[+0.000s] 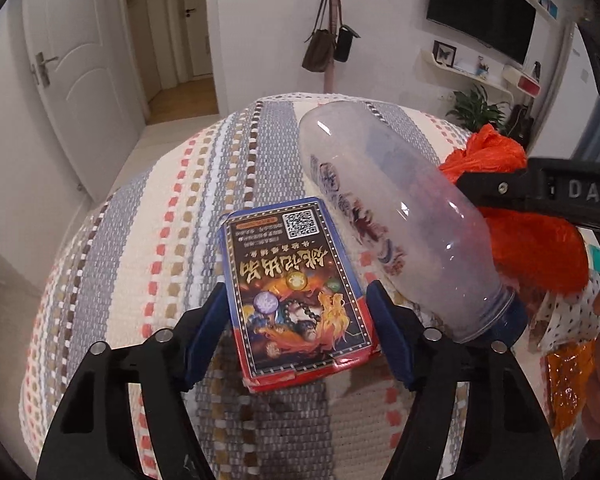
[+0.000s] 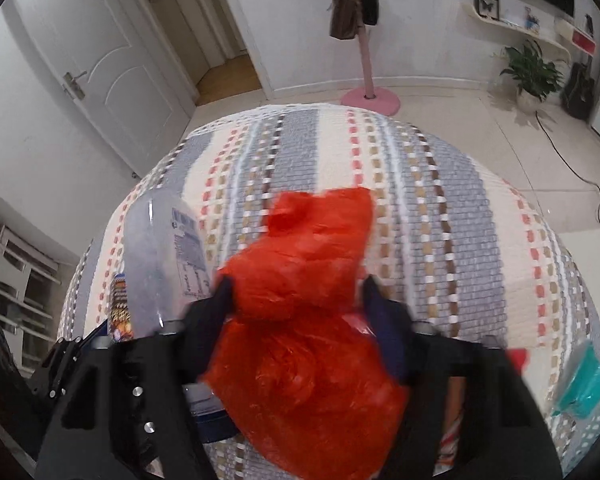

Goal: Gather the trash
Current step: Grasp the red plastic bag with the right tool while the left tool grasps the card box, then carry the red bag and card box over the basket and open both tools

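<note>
My left gripper [image 1: 298, 306] is shut on a flat blue and red card box [image 1: 296, 280] with a printed picture, held over the striped cloth [image 1: 160, 240]. A clear plastic bottle [image 1: 400, 220] with a dark blue cap lies beside it on the right; it also shows in the right wrist view [image 2: 160, 256]. My right gripper [image 2: 298, 300] is shut on a crumpled orange plastic bag [image 2: 304, 312], which shows at the right in the left wrist view [image 1: 536, 248].
The striped woven cloth [image 2: 440, 208] covers the table. A teal wrapper [image 2: 584, 388] and patterned scraps lie at the right edge, with an orange wrapper [image 1: 564, 384] there too. Beyond are a white door [image 1: 72, 80], a pink coat stand [image 2: 368, 80] and a potted plant [image 2: 532, 68].
</note>
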Action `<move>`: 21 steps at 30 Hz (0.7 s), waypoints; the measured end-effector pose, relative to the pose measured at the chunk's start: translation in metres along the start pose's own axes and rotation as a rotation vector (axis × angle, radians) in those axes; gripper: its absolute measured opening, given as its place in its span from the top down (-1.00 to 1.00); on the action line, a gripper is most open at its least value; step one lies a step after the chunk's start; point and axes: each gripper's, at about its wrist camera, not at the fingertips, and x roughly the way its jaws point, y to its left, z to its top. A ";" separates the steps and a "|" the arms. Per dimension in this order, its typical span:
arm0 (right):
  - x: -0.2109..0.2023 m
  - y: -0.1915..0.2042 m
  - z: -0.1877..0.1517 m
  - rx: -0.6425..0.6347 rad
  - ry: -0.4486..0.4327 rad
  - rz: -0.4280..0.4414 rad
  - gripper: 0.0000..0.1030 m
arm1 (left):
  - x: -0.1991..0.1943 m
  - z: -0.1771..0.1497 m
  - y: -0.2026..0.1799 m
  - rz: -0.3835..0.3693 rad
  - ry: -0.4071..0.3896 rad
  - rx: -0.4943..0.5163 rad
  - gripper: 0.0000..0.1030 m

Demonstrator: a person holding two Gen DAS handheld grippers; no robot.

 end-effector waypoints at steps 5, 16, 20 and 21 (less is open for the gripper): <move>-0.017 0.010 0.001 -0.008 -0.050 0.026 0.66 | -0.008 -0.006 0.018 -0.105 -0.026 -0.087 -0.20; -0.116 0.014 -0.008 -0.040 -0.315 0.063 0.69 | -0.080 0.001 0.012 -0.285 -0.193 -0.103 -0.19; -0.166 0.005 -0.023 -0.043 -0.413 0.045 0.69 | -0.111 0.011 -0.021 -0.353 -0.246 -0.053 -0.19; -0.178 0.001 -0.028 -0.042 -0.433 0.031 0.69 | -0.115 0.013 -0.029 -0.368 -0.254 -0.039 -0.19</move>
